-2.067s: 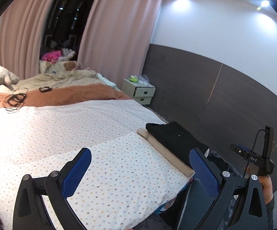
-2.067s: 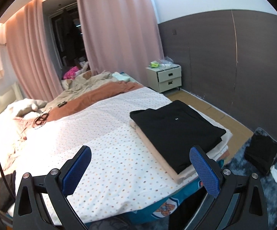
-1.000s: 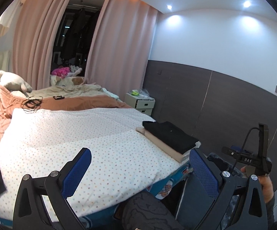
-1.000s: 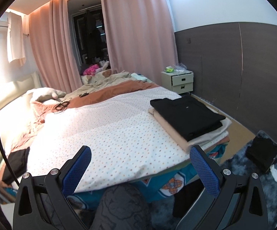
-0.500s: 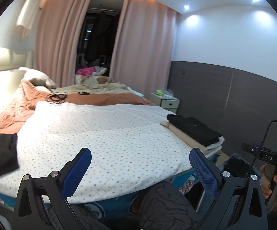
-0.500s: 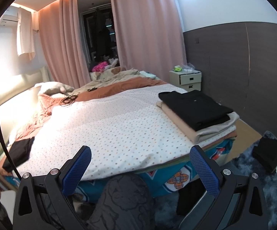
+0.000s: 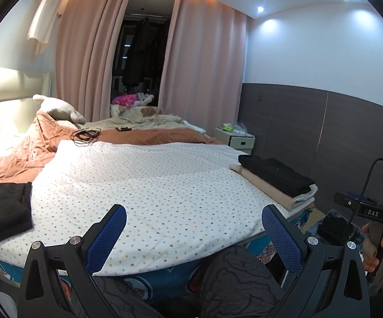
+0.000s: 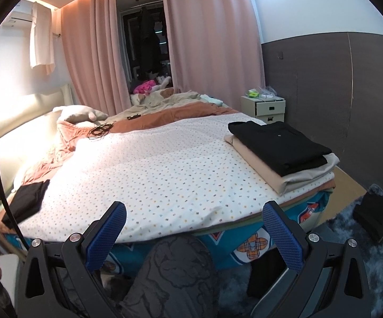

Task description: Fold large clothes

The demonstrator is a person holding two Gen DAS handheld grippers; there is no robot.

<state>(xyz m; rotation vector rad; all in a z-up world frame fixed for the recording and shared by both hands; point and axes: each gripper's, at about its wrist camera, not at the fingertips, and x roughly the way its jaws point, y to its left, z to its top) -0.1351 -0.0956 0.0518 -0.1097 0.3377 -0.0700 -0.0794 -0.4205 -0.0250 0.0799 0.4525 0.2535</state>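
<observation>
A stack of folded clothes, black (image 7: 276,172) on beige, lies at the right edge of the bed; it also shows in the right wrist view (image 8: 279,143). A folded black garment (image 7: 3,206) lies at the bed's left edge, seen too in the right wrist view (image 8: 27,198). My left gripper (image 7: 191,228) is open and empty, held back from the foot of the bed. My right gripper (image 8: 191,225) is open and empty, also off the bed. The right gripper's body (image 7: 371,212) shows at the right of the left wrist view.
The dotted white sheet (image 7: 143,185) covers the bed, with a rust blanket (image 7: 32,151) and cables (image 7: 85,135) at its far end. A nightstand (image 8: 265,108) stands by the dark wall panel. Dark clothes (image 8: 374,217) lie on the rug. My knee (image 8: 175,267) is below the grippers.
Both grippers have drawn back and away from the bed, so the whole bed and the black garment at its left edge have come into view. Both stay open.
</observation>
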